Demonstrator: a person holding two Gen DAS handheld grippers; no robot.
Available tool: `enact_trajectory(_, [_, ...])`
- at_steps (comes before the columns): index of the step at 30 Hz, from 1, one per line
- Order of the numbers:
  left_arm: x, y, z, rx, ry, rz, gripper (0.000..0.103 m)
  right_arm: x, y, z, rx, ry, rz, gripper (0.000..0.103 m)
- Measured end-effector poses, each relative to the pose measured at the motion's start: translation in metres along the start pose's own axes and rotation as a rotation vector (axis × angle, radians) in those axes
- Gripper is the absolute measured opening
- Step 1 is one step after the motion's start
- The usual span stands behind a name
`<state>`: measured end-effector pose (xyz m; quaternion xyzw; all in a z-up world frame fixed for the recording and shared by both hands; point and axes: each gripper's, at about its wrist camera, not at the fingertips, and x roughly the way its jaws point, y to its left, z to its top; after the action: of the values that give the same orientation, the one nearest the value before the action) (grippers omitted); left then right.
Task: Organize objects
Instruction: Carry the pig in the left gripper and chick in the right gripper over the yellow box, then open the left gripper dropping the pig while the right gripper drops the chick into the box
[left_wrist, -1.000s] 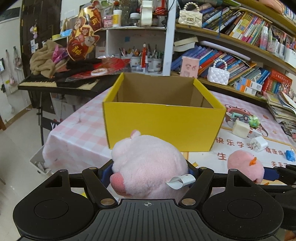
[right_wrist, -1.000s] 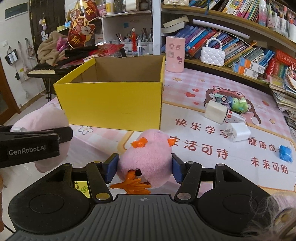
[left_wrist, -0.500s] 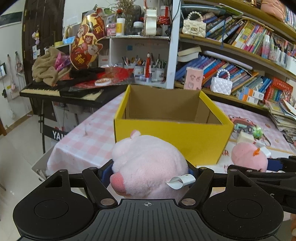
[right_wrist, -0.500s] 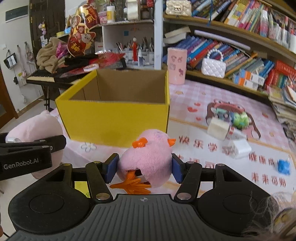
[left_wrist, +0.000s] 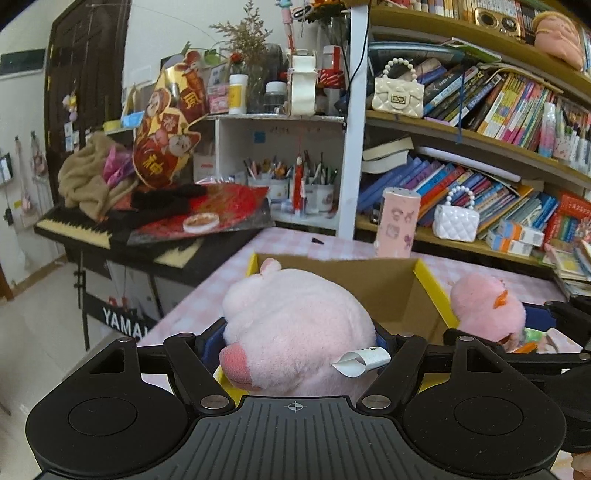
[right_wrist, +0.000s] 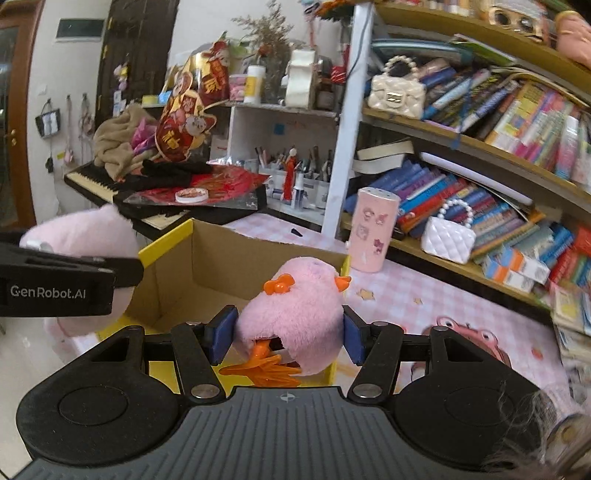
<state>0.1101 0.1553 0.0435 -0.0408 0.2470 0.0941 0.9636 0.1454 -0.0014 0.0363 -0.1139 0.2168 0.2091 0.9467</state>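
Observation:
My left gripper (left_wrist: 299, 338) is shut on a pink plush pig (left_wrist: 295, 328) and holds it above the near left corner of the open yellow cardboard box (left_wrist: 424, 275). My right gripper (right_wrist: 290, 334) is shut on a pink plush chick (right_wrist: 295, 310) with orange feet and bow, held over the near right edge of the box (right_wrist: 166, 245). The chick also shows in the left wrist view (left_wrist: 484, 308) at the right. The pig also shows in the right wrist view (right_wrist: 85, 240) at the left. The box looks empty inside.
A pink cylinder container (right_wrist: 373, 232) stands behind the box on the pink checked tablecloth (right_wrist: 406, 291). A white quilted handbag (right_wrist: 447, 238) and books fill the shelves at the right. A keyboard piano (left_wrist: 92, 229) piled with cloth and red items stands to the left.
Both grippers have risen and moved forward with their toys, from in front of the box to above its near rim. The box now sits lower in both views.

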Motion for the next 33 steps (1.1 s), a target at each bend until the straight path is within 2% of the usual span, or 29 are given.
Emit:
enact_trajectory(4, [0.032, -0.005, 0.008, 0.002, 0.04, -0.003, 0.075, 0.042, -0.006, 0.014, -0.042, 0.053, 0.023, 0.056])
enact_trajectory(7, [0.054, -0.01, 0.009, 0.003, 0.086, -0.008, 0.076, 0.076, -0.009, 0.018, -0.06, 0.127, 0.065, 0.056])
enact_trajectory(16, [0.096, -0.018, -0.001, 0.037, 0.198, 0.021, 0.076, 0.136, -0.003, 0.007, -0.234, 0.274, 0.154, 0.056])
enact_trajectory(22, [0.11, -0.019, -0.002, 0.049, 0.237, 0.037, 0.076, 0.155, -0.005, 0.012, -0.332, 0.29, 0.171, 0.056])
enact_trajectory(28, [0.116, -0.019, -0.002, 0.042, 0.251, 0.033, 0.078, 0.16, -0.004, 0.013, -0.369, 0.335, 0.212, 0.059])
enact_trajectory(30, [0.114, -0.018, -0.001, 0.035, 0.24, 0.022, 0.08, 0.158, -0.004, 0.014, -0.356, 0.324, 0.206, 0.068])
enact_trajectory(33, [0.102, -0.019, 0.005, 0.028, 0.188, 0.004, 0.083, 0.149, -0.005, 0.02, -0.348, 0.29, 0.193, 0.074])
